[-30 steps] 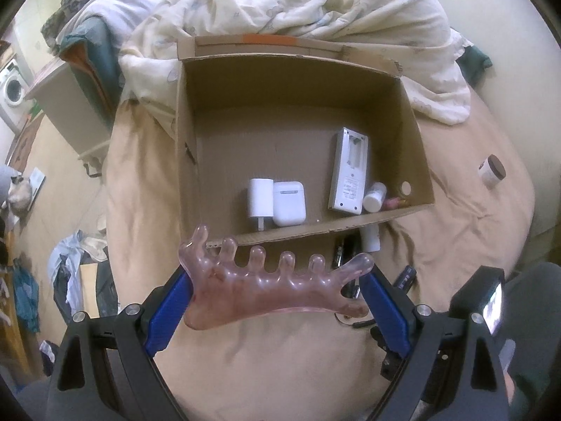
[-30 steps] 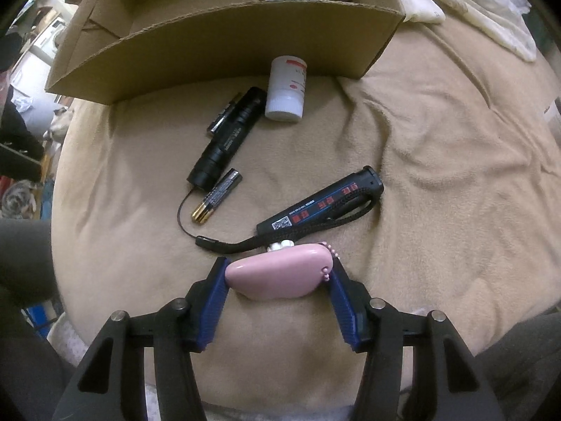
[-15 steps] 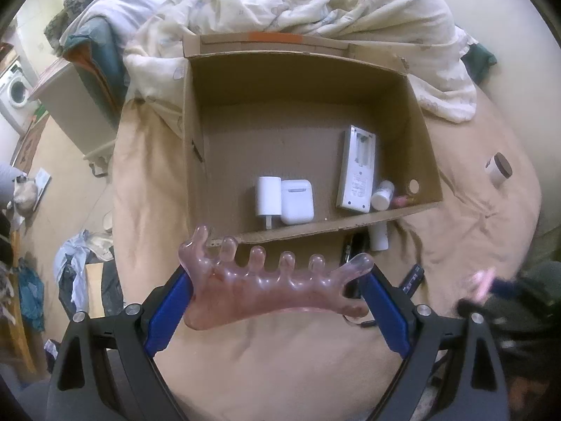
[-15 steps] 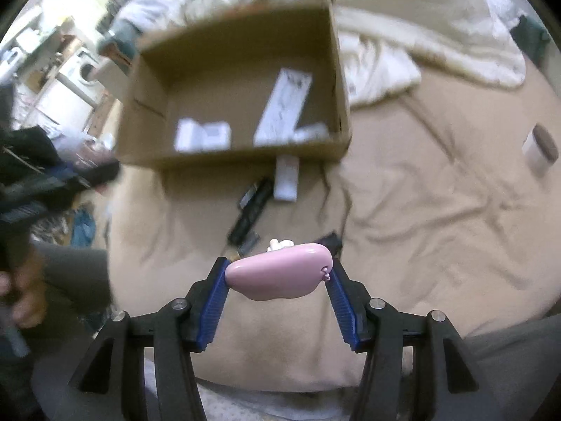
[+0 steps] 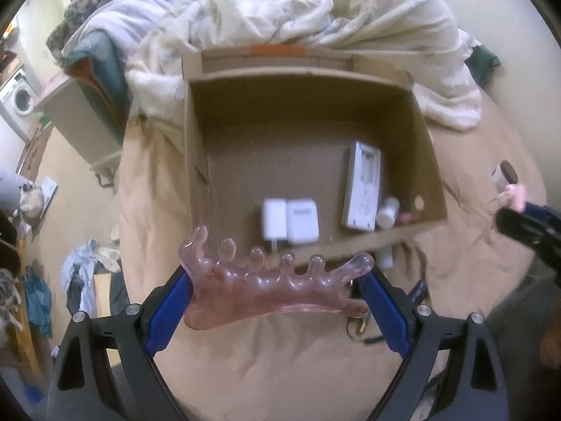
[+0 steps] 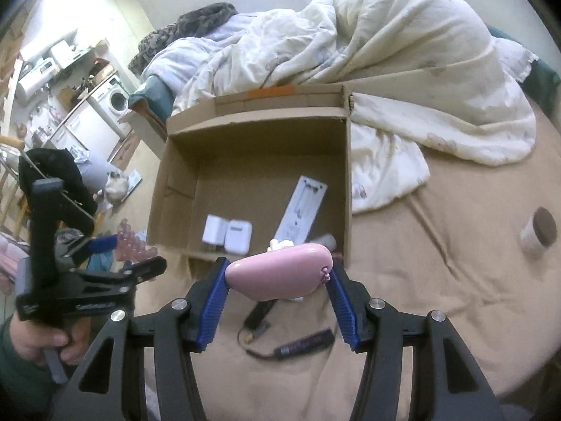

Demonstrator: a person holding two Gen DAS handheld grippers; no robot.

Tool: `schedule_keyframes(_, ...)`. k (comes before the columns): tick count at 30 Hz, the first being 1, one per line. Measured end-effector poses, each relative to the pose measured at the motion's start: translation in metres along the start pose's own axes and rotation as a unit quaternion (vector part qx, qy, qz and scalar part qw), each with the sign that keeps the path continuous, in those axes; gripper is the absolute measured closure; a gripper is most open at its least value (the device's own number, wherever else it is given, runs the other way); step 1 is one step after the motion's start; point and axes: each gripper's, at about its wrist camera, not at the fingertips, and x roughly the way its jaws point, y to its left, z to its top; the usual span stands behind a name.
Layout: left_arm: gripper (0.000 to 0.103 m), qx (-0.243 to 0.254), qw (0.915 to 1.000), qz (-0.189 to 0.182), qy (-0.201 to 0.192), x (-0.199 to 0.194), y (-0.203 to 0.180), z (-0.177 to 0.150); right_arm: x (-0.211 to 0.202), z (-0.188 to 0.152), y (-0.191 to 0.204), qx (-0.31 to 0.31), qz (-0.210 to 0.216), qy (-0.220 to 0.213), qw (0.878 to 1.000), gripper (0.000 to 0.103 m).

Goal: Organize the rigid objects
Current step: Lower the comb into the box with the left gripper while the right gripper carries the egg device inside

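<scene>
Pink oval case (image 6: 278, 271): clamped crosswise between the blue pads of the right gripper (image 6: 278, 282), one pad on each end, the jaws about half spread around it; a small bead charm hangs at its right end and a white bit peeks over its top edge. It hangs in the air just in front of the near wall of the cardboard box (image 6: 252, 119).

Pink comb-like massager (image 5: 277, 286): gripped across its length by the left gripper (image 5: 277, 298), jaws spread wide with a blue pad pressed on each end — its knobbed prongs point up and away, toward the box (image 5: 196, 175).

Left gripper seen from the right: held by a hand (image 6: 42, 342) at the left edge of the view, the massager's prongs (image 6: 131, 244) showing past its tip.

Right gripper seen from the left: only a dark, blurred shape (image 5: 526, 224) at the right edge, a bit of pink at its end.

Inside the box: a white charger (image 6: 214, 228) and a white earbud case (image 6: 238, 236) side by side near the front wall; a long white remote (image 6: 301, 210) lying to their right — a small white bottle (image 5: 387, 210) by its near end.

On the tan blanket (image 6: 438, 280): a black flashlight (image 6: 261, 310) and a dark stick with red marks and a strap (image 6: 305, 345) in front of the box; a small brown-lidded jar (image 6: 538, 233) well off to the right.

Behind the box: a rumpled white duvet (image 6: 368, 52).
</scene>
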Motion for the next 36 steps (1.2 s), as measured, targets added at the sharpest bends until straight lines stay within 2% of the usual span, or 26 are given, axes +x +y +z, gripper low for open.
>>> schedule_keyframes(4,0.011,0.005,0.9995,0.026,-0.017,0.000,-0.001,0.028,0.021,0.014,-0.003,0.003,0.010,-0.010,1.000,0.044)
schedule_keyframes(9,0.011,-0.002,0.9984,0.045,-0.034,0.028,-0.003,0.050,0.051,0.016,-0.008,-0.004,0.002,-0.024,1.000,0.044)
schedule_keyframes(11,0.011,-0.011,0.9987,0.041,-0.029,0.041,-0.003,0.048,0.062,0.011,-0.011,-0.006,-0.007,-0.016,1.000,0.044)
schedule_keyframes(15,0.011,-0.069,0.9975,-0.006,-0.010,0.058,0.004,0.046,0.078,0.009,-0.013,-0.009,-0.011,0.000,1.000,0.044)
schedule_keyframes(16,0.011,-0.072,0.9973,-0.008,-0.011,0.059,0.003,0.046,0.080,0.009,-0.014,-0.009,-0.011,0.002,1.000,0.044)
schedule_keyframes(19,0.011,-0.048,0.9984,0.025,-0.015,0.065,-0.006,0.046,0.087,0.010,-0.016,-0.001,-0.008,0.012,1.000,0.044)
schedule_keyframes(23,0.011,-0.031,0.9983,0.048,-0.005,0.074,-0.011,0.039,0.095,0.008,-0.017,0.004,-0.009,0.029,1.000,0.044)
schedule_keyframes(36,0.011,-0.019,0.9974,0.068,0.015,0.088,-0.006,0.035,0.109,0.001,-0.017,0.010,-0.013,0.064,0.998,0.044)
